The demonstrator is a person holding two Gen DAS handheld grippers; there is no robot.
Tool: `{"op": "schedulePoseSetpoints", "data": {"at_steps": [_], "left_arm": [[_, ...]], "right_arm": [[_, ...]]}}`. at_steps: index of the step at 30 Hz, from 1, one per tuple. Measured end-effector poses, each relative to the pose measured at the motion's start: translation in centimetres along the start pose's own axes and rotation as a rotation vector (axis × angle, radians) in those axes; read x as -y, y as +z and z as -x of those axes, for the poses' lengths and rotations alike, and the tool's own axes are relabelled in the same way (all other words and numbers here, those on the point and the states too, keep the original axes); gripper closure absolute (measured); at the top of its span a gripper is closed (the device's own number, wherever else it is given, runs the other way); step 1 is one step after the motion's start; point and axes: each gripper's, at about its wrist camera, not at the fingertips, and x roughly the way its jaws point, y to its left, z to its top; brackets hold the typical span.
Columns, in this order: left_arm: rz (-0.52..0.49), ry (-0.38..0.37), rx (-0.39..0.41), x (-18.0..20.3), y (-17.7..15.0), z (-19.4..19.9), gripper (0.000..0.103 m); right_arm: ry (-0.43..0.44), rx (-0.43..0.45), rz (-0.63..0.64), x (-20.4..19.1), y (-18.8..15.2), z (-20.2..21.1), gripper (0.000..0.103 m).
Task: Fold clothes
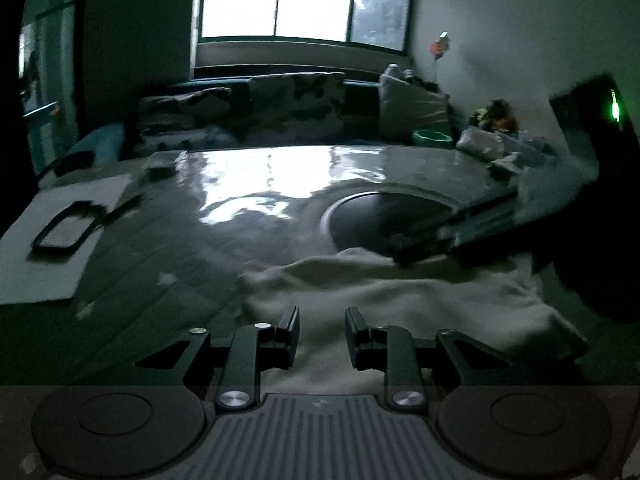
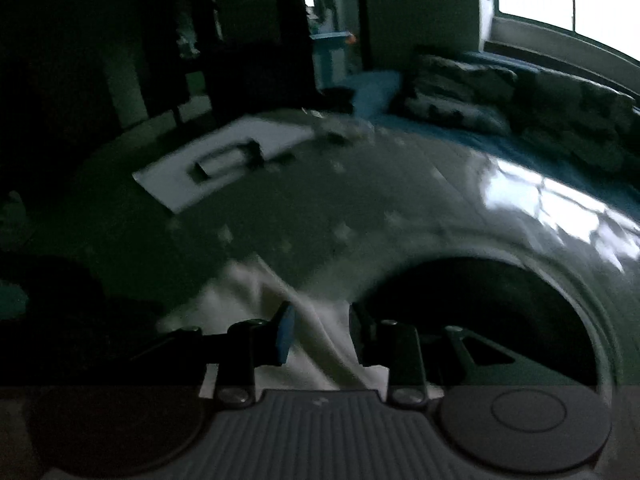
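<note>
Cream cloth lies on the counter; left tool narrowly parted over it, right tool narrowly parted with a fold between, grip unclear.

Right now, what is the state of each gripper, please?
Left gripper: jaws apart above the white cloth; a grip cannot be told.
Right gripper: cloth runs between its jaws; a grip cannot be told.
</note>
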Motion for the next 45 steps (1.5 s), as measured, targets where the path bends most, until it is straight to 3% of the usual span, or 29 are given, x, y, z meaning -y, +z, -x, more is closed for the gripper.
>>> {"op": "schedulePoseSetpoints", "data": {"at_steps": [5,11,14,19,21,24,27,30,36,40,45], "left_arm": [[-0.053,-0.038,-0.039,1.8,0.1,-2.3,0.075],[-0.108,-0.033,-0.059,2.4,-0.7,-3.1,0.075],[-0.100,-0.031,-0.061,2.4,-0.3,-3.0,0.075],[-0.114,-0.046,-0.051,3.2,-0.1,-2.9,0.075],[-0.112,-0.045,-0.064,3.1,-0.4,-3.2,0.075],[-0.106,-0.043,-0.069,2.9,-0.4,-3.1,0.074],[-0.096,-0.049,-0.057,3.0,0.1,-2.8,0.074],[-0.105,-0.076,-0.034,3.8,0.6,-2.5,0.074],[-0.129,-0.136,-0.028,5.8,0.8,-2.6,0.074],[-0.163,-0.159,-0.049,7.2,0.5,-3.3,0.074],[-0.182,-0.203,-0.053,8.7,0.6,-3.5,0.074]], "right_arm": [[-0.064,-0.026,-0.029,0.7,-2.4,-1.2,0.073],[-0.120,0.038,-0.126,2.3,-1.9,-2.9,0.073],[-0.102,0.059,-0.176,3.5,-1.7,-2.1,0.073],[-0.031,0.037,-0.070,1.9,-1.6,-2.6,0.073],[-0.046,0.016,-0.041,1.2,-1.6,-3.5,0.073],[-0.074,0.033,-0.076,1.7,-1.1,-3.9,0.064],[-0.071,0.067,-0.154,3.1,-1.1,-2.3,0.065],[-0.089,0.068,-0.138,3.3,-1.7,-0.1,0.066],[-0.041,0.008,-0.097,2.3,-5.4,3.4,0.068],[-0.096,-0.020,-0.122,3.2,-7.7,4.4,0.071],[-0.173,0.043,-0.210,5.7,-7.9,6.8,0.071]]}}
